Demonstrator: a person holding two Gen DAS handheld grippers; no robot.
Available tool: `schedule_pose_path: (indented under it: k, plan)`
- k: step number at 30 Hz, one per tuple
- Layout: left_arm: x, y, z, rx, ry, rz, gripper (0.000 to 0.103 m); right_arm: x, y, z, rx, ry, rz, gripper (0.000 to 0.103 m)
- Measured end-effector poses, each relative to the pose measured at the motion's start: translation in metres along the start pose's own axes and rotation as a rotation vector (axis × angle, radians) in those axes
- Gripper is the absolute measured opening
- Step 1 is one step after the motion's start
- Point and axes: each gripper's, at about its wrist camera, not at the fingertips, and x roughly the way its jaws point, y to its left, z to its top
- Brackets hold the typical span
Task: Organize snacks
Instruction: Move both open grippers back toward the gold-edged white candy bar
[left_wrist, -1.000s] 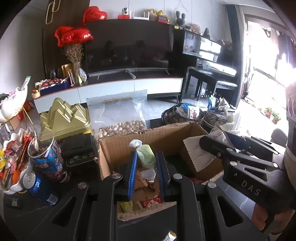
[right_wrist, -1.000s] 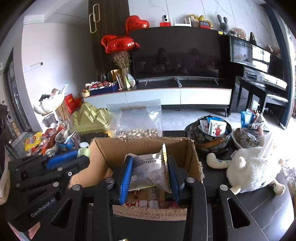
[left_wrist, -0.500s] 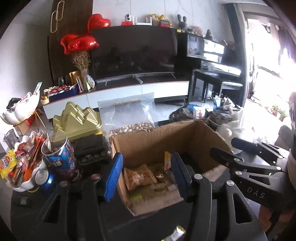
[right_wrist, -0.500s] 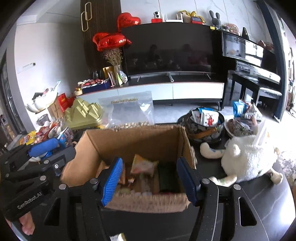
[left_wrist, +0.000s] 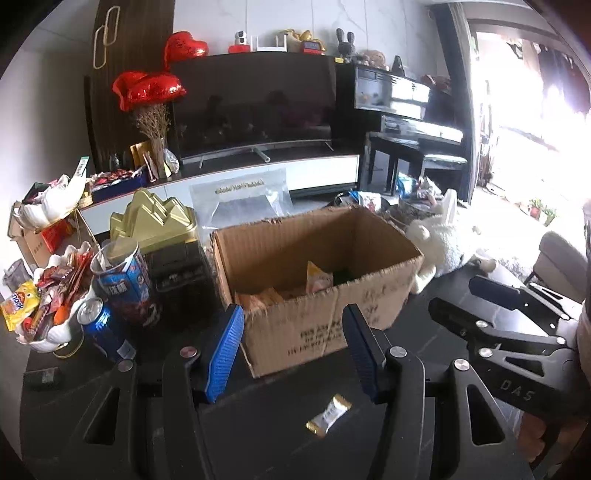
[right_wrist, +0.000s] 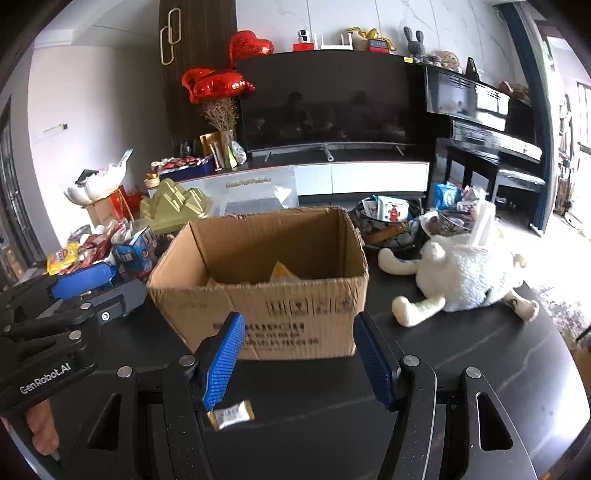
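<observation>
An open cardboard box (left_wrist: 362, 310) (right_wrist: 295, 317) stands on the dark table, with several snack packets inside, one yellow packet (left_wrist: 317, 278) upright. My left gripper (left_wrist: 293, 354) is open and empty, just in front of the box. My right gripper (right_wrist: 297, 363) is open and empty, also in front of the box. A small gold-and-white wrapped snack (left_wrist: 328, 415) (right_wrist: 231, 415) lies on the table below the grippers. The right gripper's body shows at the right of the left wrist view (left_wrist: 517, 347).
Left of the box stand a black container (left_wrist: 181, 273), a blue snack tub (left_wrist: 122, 284), a blue can (left_wrist: 101, 328) and a white dish of snacks (left_wrist: 44, 310). A white plush toy (right_wrist: 465, 273) and bowls of snacks (right_wrist: 388, 221) lie at the right.
Both grippers let go of their packets into the box, opened wide and drew back toward me. The box now sits farther away and the small wrapped snack has come into view.
</observation>
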Motion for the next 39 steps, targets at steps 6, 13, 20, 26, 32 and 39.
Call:
schedule_pose_path:
  k: [6, 13, 20, 26, 32, 39]
  plan:
    - [-0.004, -0.006, -0.019, 0.042, 0.027, -0.034, 0.057, -0.009, 0.002, -0.022, 0.021, 0.027, -0.011, 0.062]
    - [0.002, -0.013, -0.043, 0.106, 0.063, -0.069, 0.057, -0.008, 0.000, -0.049, 0.055, 0.063, -0.026, 0.062]
    - [0.018, -0.014, -0.066, 0.120, 0.113, -0.101, 0.057, 0.005, -0.002, -0.072, 0.091, 0.113, -0.034, 0.062]
    - [0.036, -0.016, -0.083, 0.118, 0.161, -0.126, 0.057, 0.020, -0.003, -0.089, 0.102, 0.170, -0.031, 0.062]
    - [0.056, -0.018, -0.097, 0.122, 0.212, -0.148, 0.057, 0.033, -0.007, -0.103, 0.116, 0.216, -0.029, 0.062]
    - [0.082, -0.022, -0.111, 0.145, 0.278, -0.179, 0.057, 0.050, -0.006, -0.117, 0.114, 0.272, -0.035, 0.062]
